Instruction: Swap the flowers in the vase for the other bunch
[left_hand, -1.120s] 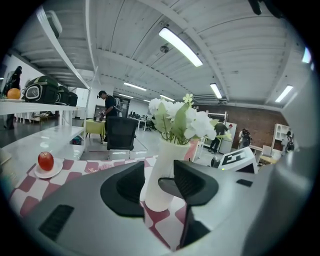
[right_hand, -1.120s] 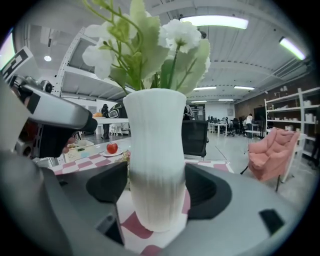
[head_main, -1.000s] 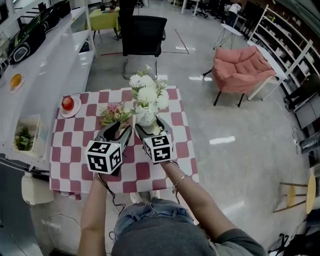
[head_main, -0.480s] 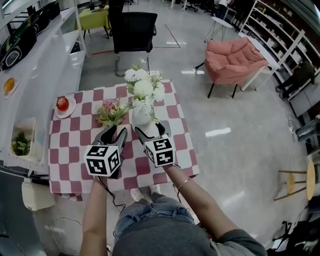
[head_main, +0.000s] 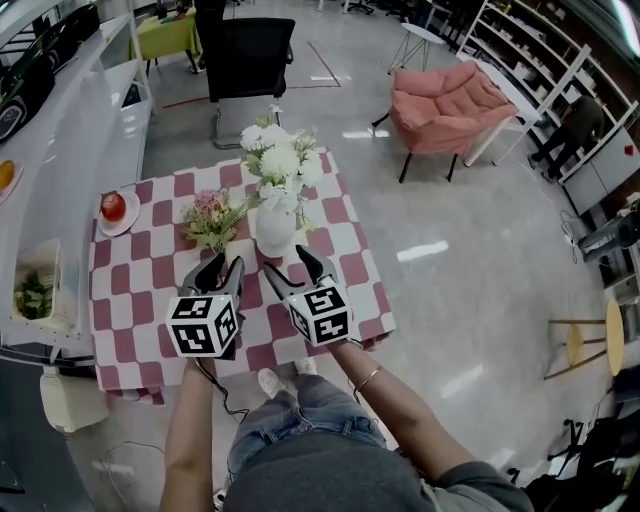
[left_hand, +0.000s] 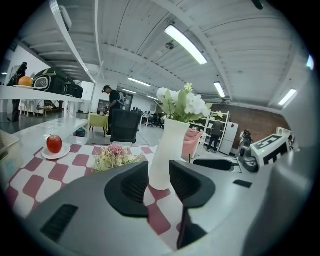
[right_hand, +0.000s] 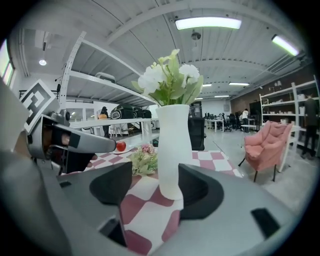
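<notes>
- Left gripper: low over the near part of the worktop, pointing away from the person; jaws partly apart and closing, nothing between the pads.
- Right gripper: just beside the left one, on the right; jaws wide apart and closing, pads pressing on nothing.
- Vase: white, upright on the red-and-white checked cloth, just beyond the tips of the right gripper and free of both grippers.
- White flowers: in the vase, stems down in the neck, heads and green leaves spread above the rim.
- Pink bunch: lying flat on the cloth just left of the vase, ahead of the left gripper, held by neither gripper.
- Apple: red, on a small white plate at the far left corner of the worktop, well apart from the vase.
- Black chair: on the floor beyond the far edge of the worktop.
- Pink armchair: on the floor to the far right.
</notes>
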